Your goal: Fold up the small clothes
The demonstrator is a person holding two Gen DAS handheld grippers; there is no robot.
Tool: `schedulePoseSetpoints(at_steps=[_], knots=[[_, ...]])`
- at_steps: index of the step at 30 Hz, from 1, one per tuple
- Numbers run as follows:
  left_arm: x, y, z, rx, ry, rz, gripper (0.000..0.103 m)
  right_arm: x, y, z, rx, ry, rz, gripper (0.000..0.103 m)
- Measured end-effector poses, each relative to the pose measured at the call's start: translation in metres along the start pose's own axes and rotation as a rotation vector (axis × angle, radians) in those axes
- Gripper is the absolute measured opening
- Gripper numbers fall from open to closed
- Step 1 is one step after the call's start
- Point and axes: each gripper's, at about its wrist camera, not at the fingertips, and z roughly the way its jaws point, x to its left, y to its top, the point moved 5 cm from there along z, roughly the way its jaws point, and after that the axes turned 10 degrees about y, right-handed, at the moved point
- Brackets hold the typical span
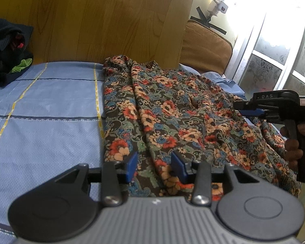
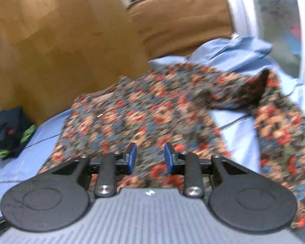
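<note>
The left gripper (image 1: 154, 167) sits nearest in the left wrist view, its blue pads parted with a moderate gap and nothing clamped between them, hovering at the near edge of the floral garment (image 1: 172, 111). That garment, a dark cloth printed with red, orange and blue flowers, lies rumpled on the bed (image 1: 46, 105), which is covered in a light blue sheet with yellow and dark stripes; the cloth spreads from the middle of the bed to its right side.

To the right in that view the right gripper (image 1: 242, 106) reaches in sideways, level above the garment's right part, the person's right hand (image 1: 294, 142) wrapped around its handle. From there its jaw gap cannot be read.

In the right wrist view, which is blurred, the right gripper (image 2: 150, 157) points forward over the floral garment (image 2: 152, 109) with its blue pads apart and empty; a sleeve-like strip trails off to the right.

A pile of dark clothes (image 1: 8, 50) with a green piece lies at the far left of the bed, against a wooden headboard (image 1: 101, 20). A brown cushion (image 1: 207, 44) stands far right.
</note>
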Motion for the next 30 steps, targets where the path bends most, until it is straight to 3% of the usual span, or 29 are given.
schedulePoseSetpoints(at_steps=[3, 6, 10, 30], knots=[[0.000, 0.000, 0.000, 0.000, 0.000, 0.000, 0.039, -0.014, 0.007, -0.005, -0.040, -0.067, 0.029, 0.034], [0.000, 0.000, 0.000, 0.000, 0.000, 0.000, 0.039, -0.030, 0.008, -0.007, -0.044, -0.077, 0.098, 0.034], [-0.001, 0.000, 0.000, 0.000, 0.001, 0.000, 0.039, -0.036, 0.003, -0.004, -0.028, -0.106, 0.102, 0.034], [-0.001, -0.001, 0.000, 0.000, 0.002, -0.001, 0.040, -0.023, -0.008, 0.008, 0.024, -0.064, 0.075, 0.034]])
